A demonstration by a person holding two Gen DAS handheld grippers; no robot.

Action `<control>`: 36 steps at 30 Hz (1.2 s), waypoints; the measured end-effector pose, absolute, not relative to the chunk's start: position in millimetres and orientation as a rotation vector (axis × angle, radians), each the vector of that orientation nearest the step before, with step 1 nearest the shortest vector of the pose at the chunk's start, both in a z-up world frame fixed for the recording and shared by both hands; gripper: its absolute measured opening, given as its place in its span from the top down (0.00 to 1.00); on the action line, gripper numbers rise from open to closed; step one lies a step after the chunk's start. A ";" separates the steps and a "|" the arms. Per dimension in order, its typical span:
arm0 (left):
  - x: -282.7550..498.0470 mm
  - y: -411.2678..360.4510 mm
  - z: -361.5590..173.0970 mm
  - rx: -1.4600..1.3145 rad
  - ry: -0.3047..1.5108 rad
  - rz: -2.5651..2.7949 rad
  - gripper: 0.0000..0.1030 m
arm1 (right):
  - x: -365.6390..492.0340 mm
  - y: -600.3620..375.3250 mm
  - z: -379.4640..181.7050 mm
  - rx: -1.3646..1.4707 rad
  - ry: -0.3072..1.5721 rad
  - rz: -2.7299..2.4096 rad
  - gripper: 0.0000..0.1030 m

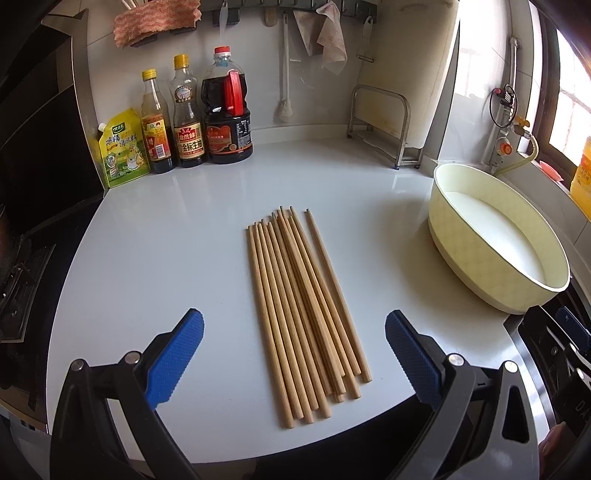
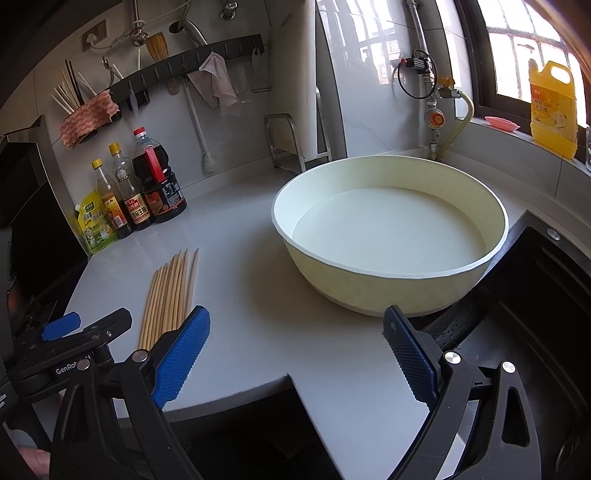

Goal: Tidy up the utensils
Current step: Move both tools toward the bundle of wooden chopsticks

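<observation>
Far left, against the tiled wall: a yellow-green seasoning pouch (image 1: 121,149), then three bottles in a row, namely a yellow-capped bottle (image 1: 157,125), a second yellow-capped bottle (image 1: 187,118) and a large dark soy sauce jug (image 1: 227,110) with a red handle. Above them a pink-striped cloth (image 1: 155,20) hung over a wall rack.

The left gripper (image 1: 294,341) hovered low over the near edge of the white countertop (image 1: 166,240), its blue pads spread wide, holding nothing. The chopsticks (image 1: 303,314) lay loose on the counter in a rough bundle between those pads, thick ends toward the camera, tips fanning slightly toward the wall; one stick sat a little apart on the right side. No contact between pads and sticks.

Behind, a white brush (image 1: 285,81) hung on the wall, a metal rack (image 1: 384,125) stood in the corner.

Right of the chopsticks, well apart: a cream round basin (image 2: 388,236), empty, sitting at the counter's edge beside the dark sink (image 2: 535,332).

The right gripper (image 2: 297,350) was also wide open and empty, near the counter's front edge, basin ahead of it, chopsticks off to its left.

Far right on the window sill: a yellow detergent jug (image 2: 553,107).
</observation>
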State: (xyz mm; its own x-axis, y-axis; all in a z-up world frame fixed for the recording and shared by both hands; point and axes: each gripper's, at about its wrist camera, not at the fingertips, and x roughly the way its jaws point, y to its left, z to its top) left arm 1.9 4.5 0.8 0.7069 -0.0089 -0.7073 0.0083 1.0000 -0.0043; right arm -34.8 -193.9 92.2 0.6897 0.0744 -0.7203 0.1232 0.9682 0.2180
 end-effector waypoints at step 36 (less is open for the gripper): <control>61.1 90.2 -36.2 -0.074 0.935 0.149 0.06 | 59.8 -94.3 43.7 0.082 1.036 0.269 0.12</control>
